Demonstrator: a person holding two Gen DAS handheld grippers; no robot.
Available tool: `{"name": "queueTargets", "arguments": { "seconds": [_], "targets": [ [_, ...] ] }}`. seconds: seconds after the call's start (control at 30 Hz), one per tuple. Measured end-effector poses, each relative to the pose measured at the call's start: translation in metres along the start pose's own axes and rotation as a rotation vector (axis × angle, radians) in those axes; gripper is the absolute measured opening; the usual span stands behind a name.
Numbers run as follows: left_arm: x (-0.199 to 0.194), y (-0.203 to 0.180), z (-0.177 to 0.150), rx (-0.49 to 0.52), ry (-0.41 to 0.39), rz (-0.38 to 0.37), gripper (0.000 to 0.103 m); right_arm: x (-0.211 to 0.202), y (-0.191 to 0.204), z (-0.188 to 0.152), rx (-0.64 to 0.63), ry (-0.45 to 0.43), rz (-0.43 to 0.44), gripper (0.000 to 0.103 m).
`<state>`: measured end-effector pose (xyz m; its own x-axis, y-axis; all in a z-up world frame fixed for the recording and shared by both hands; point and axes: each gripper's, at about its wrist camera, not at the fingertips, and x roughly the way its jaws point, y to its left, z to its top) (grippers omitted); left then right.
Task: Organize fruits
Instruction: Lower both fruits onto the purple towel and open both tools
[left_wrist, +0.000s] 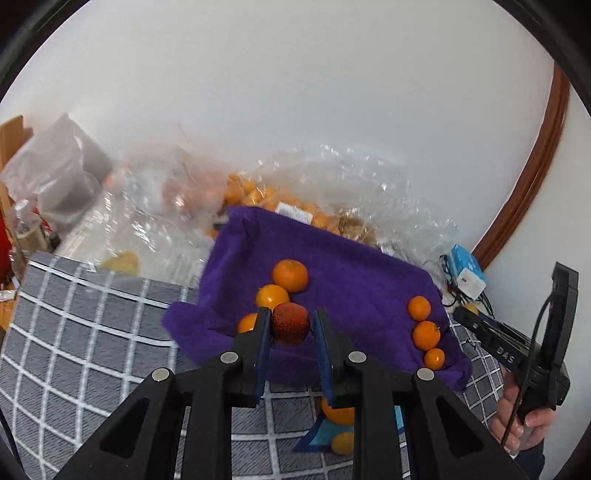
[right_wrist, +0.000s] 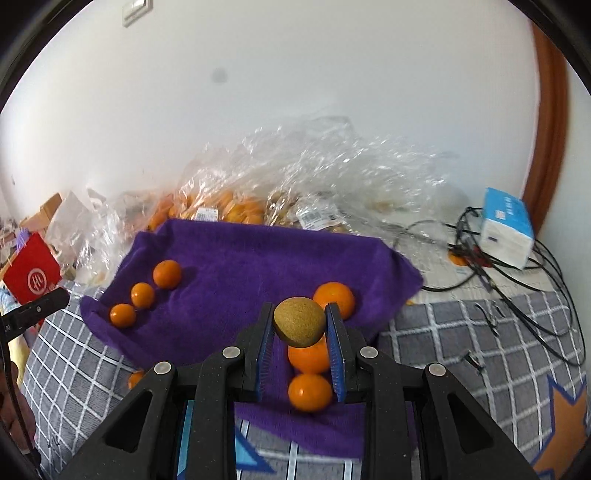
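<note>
Purple fleece cloth (left_wrist: 343, 291) spread over grey checked surface (left_wrist: 92, 332), crinkled clear plastic bags of oranges (right_wrist: 295, 177) behind. Left gripper (left_wrist: 291, 325) clamped on dark red speckled round fruit (left_wrist: 291, 323), held above the cloth's near edge beside three orange mandarins (left_wrist: 290, 275). Right gripper (right_wrist: 299, 323) closed on brown fuzzy kiwi (right_wrist: 299, 322), raised over a second row of mandarins (right_wrist: 309, 392). Blue-white tissue pack (right_wrist: 508, 230) among black cables, far right.
</note>
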<state>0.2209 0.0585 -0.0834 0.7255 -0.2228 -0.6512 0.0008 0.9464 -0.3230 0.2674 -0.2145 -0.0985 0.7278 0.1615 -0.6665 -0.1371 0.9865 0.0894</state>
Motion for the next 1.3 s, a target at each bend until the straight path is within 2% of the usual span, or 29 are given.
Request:
{"name": "queueTargets", "arguments": {
  "seconds": [0.37,0.57,1.0,1.13,1.3],
  "targets": [
    [0.062,-0.009,0.007,-0.009,0.15,-0.03,0.022,0.077,0.0,0.01,-0.059,0.164,0.076,0.027],
    [0.086,-0.015,-0.001,0.045,0.23,0.004,0.022,0.091,0.003,0.008,-0.083,0.189,0.086,0.027],
    [0.096,-0.019,-0.006,0.083,0.198,0.06,0.022,0.097,0.014,0.006,-0.186,0.167,0.034,0.027],
    [0.096,-0.018,-0.007,0.094,0.185,0.055,0.022,0.094,0.011,0.006,-0.178,0.166,0.067,0.034],
    [0.096,-0.019,-0.008,0.099,0.176,0.053,0.022,0.082,0.009,0.004,-0.168,0.163,0.055,0.035]
  ]
}}
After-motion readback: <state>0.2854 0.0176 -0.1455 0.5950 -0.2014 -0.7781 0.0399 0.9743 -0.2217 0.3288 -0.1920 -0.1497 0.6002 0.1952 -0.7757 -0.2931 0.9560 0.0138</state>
